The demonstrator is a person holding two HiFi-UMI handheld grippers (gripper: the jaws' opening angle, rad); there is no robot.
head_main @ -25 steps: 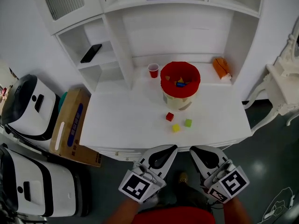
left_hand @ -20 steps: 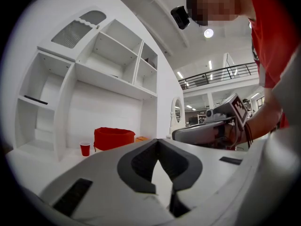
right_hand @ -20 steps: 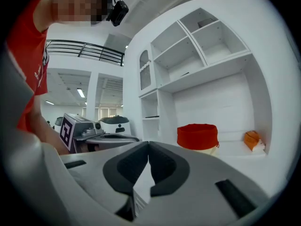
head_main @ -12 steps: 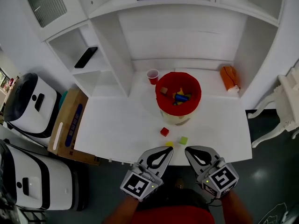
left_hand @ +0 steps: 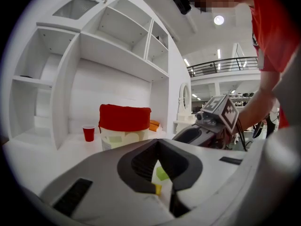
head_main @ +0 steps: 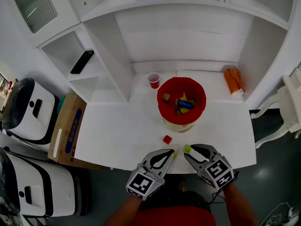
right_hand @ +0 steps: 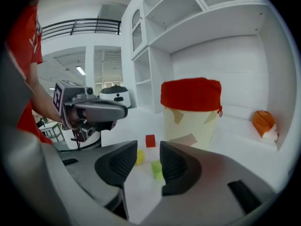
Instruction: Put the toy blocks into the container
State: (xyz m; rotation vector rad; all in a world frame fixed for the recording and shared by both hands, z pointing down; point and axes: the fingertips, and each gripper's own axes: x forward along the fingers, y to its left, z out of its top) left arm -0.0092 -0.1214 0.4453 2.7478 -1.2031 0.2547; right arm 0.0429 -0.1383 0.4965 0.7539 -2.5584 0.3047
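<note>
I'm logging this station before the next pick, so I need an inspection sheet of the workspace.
Surface: white table, mostly bare.
Job's things: red container holding blocks; red block, yellow block and green block loose near the front edge.
Clutter: red cup, orange toy at the back.
Grippers: left claw shut, empty; right claw open, just been opening, nothing between.
Cables: wires behind the right claw.
Surroundings: white shelving, black phone, cardboard box, white machines.

My left gripper point(left_hand: 158, 142) and right gripper point(right_hand: 148, 147) look like matt grey plastic. I read the table point(head_main: 117, 126) as smooth white paint, the container point(head_main: 162, 108) rim as red cloth, the box point(head_main: 66, 131) as plain brown cardboard.
</note>
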